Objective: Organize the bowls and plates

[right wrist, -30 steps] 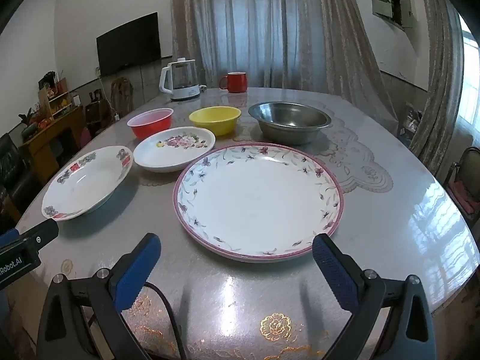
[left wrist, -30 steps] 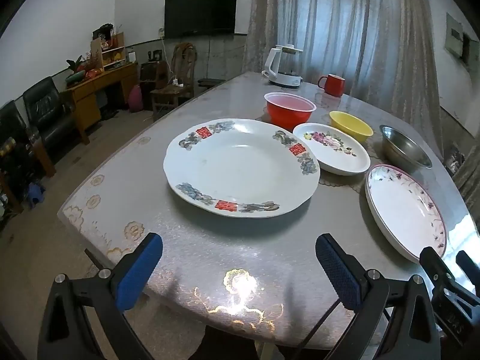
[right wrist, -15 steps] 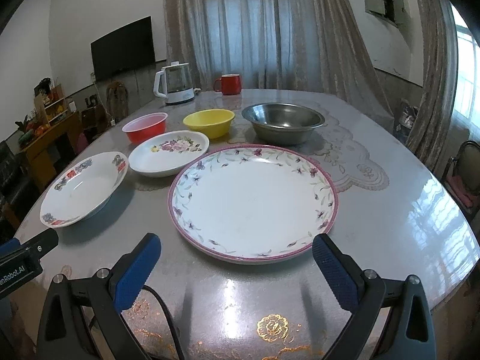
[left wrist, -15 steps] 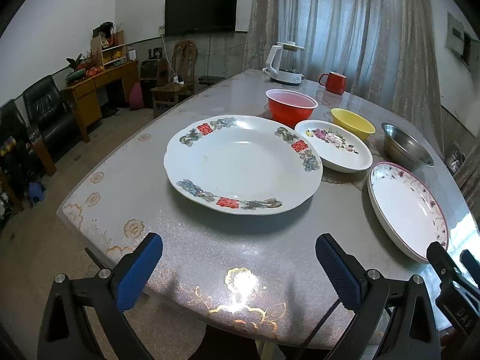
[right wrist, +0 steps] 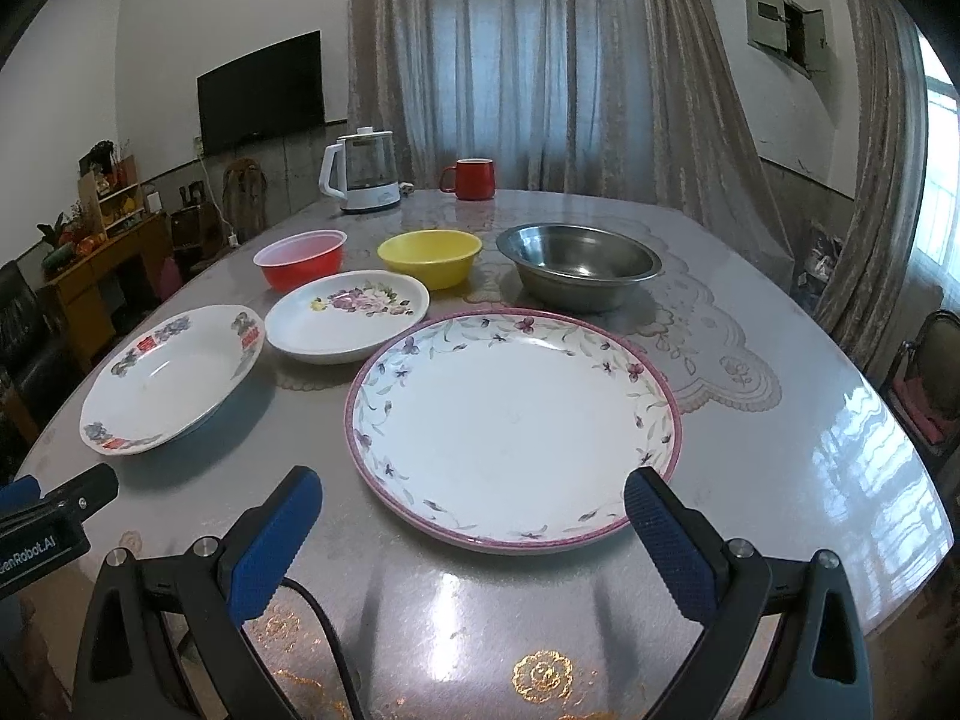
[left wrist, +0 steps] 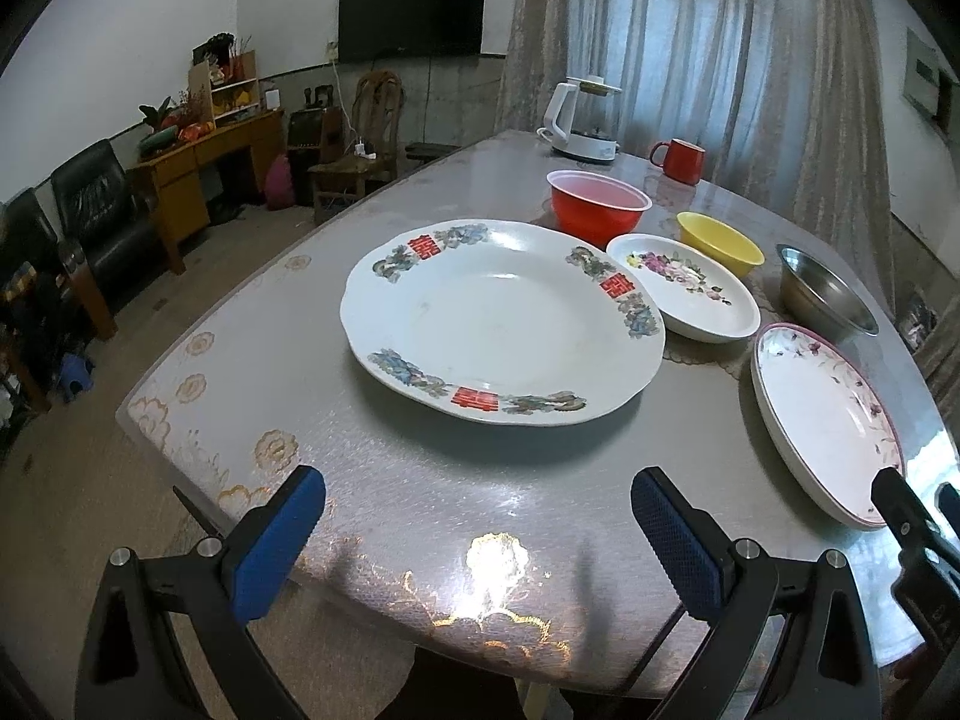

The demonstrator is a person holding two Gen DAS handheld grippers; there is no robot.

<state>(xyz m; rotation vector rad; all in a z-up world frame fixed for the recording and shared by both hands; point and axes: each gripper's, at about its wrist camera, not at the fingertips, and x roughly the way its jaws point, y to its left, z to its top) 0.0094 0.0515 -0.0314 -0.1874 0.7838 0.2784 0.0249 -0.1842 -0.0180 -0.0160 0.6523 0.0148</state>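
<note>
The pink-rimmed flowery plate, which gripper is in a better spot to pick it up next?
Probably the right gripper. The pink-rimmed plate lies straight ahead of its open fingers, near edge closest. The left gripper faces the white plate with red marks instead.

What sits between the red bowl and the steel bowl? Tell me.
The yellow bowl sits between the red bowl and the steel bowl, clearest in the right wrist view.

1. The left gripper (left wrist: 477,531) has black plastic arms, silver screws and ribbed blue pads.
2. The right gripper (right wrist: 474,525) looks the same, trailing a black cable.
3. White lettering on the left gripper's body seemingly reads "Robot.AI".
</note>
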